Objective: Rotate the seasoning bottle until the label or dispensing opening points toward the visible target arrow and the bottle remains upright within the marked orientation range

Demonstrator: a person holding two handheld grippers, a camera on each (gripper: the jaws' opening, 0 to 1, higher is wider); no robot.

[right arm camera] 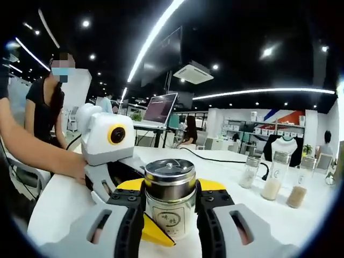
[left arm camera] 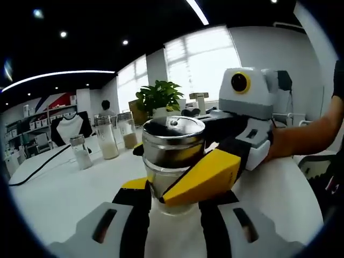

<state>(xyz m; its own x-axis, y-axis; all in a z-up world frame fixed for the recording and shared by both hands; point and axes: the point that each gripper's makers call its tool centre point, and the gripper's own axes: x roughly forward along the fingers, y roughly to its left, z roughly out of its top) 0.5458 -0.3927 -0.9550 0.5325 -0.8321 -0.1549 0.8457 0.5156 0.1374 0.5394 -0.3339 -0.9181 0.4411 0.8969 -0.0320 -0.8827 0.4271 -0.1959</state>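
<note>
The seasoning bottle (right arm camera: 170,196) stood upright on the white table (right arm camera: 59,201), clamped by both the left gripper (left arm camera: 172,201) and right gripper (right arm camera: 171,212); glass-bodied, steel-capped, probably slippery and breakable; best held low on the glass.

A white table (right arm camera: 59,199) carries everything, its top plain and pale. The seasoning bottle (right arm camera: 170,198) stands upright on it, glass-bodied with a metal cap and a label facing the right gripper view. Well apart from the bottle, three glass jars stand upright in a loose row: one with white grains (right arm camera: 250,172), a taller one with pale powder (right arm camera: 274,176), and one with brown powder (right arm camera: 300,182), while a black cable (right arm camera: 215,158) trails across the tabletop near them.
</note>
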